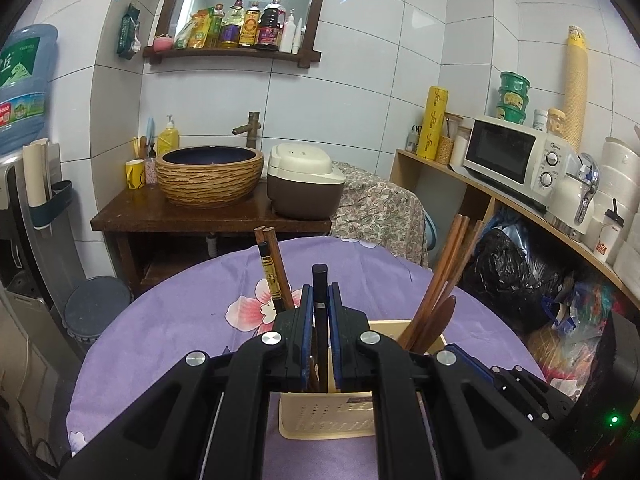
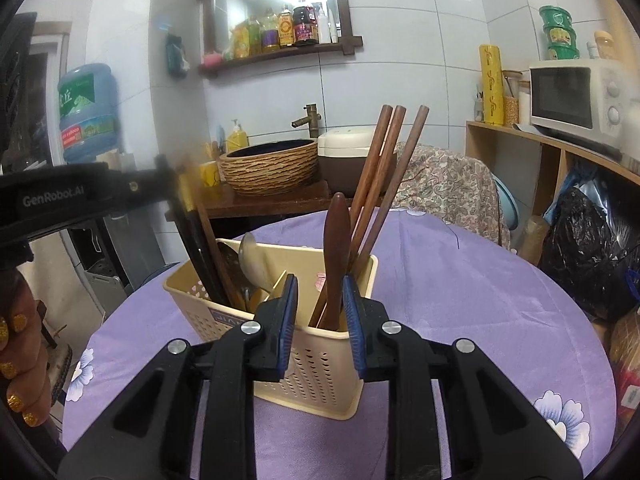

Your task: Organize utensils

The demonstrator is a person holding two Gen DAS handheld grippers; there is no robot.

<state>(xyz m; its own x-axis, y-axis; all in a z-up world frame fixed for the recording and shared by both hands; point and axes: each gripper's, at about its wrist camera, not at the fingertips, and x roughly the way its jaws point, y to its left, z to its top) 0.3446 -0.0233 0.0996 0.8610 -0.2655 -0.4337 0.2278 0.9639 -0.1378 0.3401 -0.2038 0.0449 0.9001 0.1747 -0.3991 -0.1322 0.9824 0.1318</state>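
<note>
A beige perforated utensil holder (image 2: 320,372) stands on the purple floral tablecloth (image 2: 460,280). Its right compartment holds three brown chopsticks (image 2: 384,184) and a wooden spoon (image 2: 335,240). The left compartment holds metal spoons (image 2: 248,256) and dark chopsticks (image 2: 196,240). My right gripper (image 2: 320,282) is open at the holder's near rim, and the wooden spoon's handle stands between its blue pads without being pinched. My left gripper (image 1: 320,290) is shut on a black chopstick (image 1: 319,276), held upright over the holder (image 1: 320,420). In the right wrist view the left gripper (image 2: 162,178) reaches in from the left.
Beyond the table, a wooden stand carries a woven basin (image 1: 208,174) and a rice cooker (image 1: 304,180). A shelf with a microwave (image 1: 516,156) runs along the right, with black bags (image 1: 516,272) below. A hand with gold nails (image 2: 20,340) is at the left edge.
</note>
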